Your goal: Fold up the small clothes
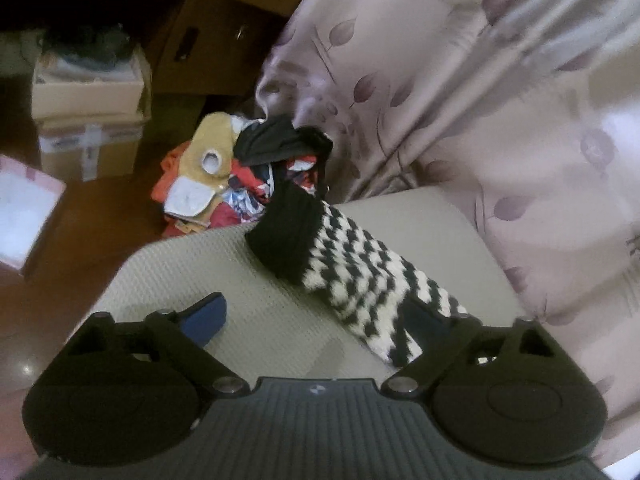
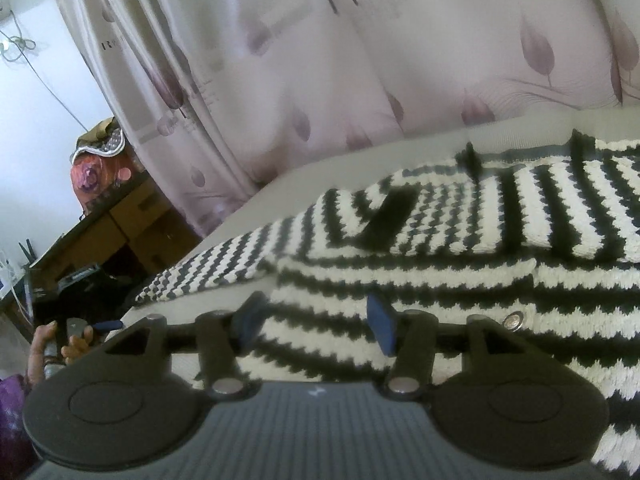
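Ahead of both grippers lies a pale padded surface [image 1: 280, 320] backed by a leaf-printed curtain [image 1: 460, 100], with a heap of clothes [image 1: 248, 172] and cardboard boxes [image 1: 88, 120] on the floor beyond it. Spread wide, the left gripper [image 1: 316, 320] holds nothing; the black-and-white knitted garment [image 1: 360, 276] lies just by its right finger. Half open, the right gripper [image 2: 316, 324] hovers over the same knit [image 2: 460, 280], and whether its fingers touch it is unclear.
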Action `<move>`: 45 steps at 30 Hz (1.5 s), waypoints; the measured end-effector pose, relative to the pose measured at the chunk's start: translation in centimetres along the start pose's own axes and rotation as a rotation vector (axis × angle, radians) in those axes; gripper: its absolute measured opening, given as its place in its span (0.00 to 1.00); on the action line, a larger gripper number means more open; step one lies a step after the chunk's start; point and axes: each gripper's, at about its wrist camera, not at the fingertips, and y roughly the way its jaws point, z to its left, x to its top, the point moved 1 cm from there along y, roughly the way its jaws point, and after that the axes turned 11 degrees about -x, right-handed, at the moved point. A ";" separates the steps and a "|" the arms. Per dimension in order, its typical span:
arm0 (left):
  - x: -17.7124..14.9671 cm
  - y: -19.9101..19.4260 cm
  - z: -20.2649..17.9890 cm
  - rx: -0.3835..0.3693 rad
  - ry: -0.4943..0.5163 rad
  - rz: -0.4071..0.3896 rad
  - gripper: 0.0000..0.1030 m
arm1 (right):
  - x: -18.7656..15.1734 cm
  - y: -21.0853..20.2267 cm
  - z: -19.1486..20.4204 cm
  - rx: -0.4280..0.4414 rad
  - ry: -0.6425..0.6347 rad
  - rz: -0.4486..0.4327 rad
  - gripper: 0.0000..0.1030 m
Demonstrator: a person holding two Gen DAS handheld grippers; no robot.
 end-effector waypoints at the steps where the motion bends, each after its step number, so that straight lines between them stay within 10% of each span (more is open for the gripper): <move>1: 0.4 0.4 0.0 -0.019 -0.007 0.001 0.89 | -0.1 -0.1 0.1 0.003 0.003 0.000 0.54; 8: 1.2 2.1 0.2 -0.061 0.031 0.023 0.78 | -0.5 -0.9 0.3 0.001 0.007 0.000 0.54; 12: 1.4 3.8 0.5 -0.077 0.046 0.047 0.07 | -0.8 -1.7 -0.2 -0.003 0.031 -0.001 0.55; 26: 0.4 0.8 -6.1 -0.115 0.202 -0.122 0.05 | -2.3 -7.6 -3.7 -0.081 0.084 -0.087 0.55; 45: -3.0 -0.2 -14.9 -0.104 0.402 -0.150 0.05 | -5.2 -10.4 -9.0 -0.155 0.212 -0.099 0.56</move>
